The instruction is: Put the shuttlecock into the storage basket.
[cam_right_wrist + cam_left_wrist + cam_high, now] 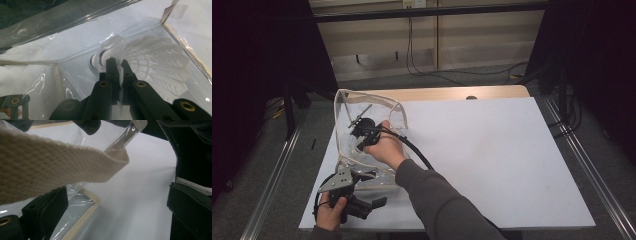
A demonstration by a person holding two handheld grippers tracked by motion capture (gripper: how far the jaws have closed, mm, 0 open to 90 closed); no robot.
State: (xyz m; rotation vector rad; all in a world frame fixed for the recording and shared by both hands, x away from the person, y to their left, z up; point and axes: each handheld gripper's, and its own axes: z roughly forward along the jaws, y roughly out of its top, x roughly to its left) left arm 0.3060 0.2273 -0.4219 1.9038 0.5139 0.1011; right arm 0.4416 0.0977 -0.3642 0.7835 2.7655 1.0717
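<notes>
A clear plastic bag [343, 96] with beige trim lies on the left part of the white table [492, 160], its mouth toward me. My right gripper [358, 131] reaches inside it. In the right gripper view that gripper [117, 62] is shut on a white feather shuttlecock [155, 60], pinching the feathers just behind the blue-banded cork [96, 61], with the bag's clear wall [75, 37] all around. My left gripper [379, 202] is at the table's near left corner, by the bag's near edge. In its own view its jaws [117, 215] stand wide apart, and the bag's beige webbing strap [62, 165] hangs across above them.
A wooden strip [437, 93] runs along the table's far edge. Metal rails [277, 170] flank the table on both sides, and cables [452, 72] lie on the floor beyond it. The white surface extends to the right of the bag.
</notes>
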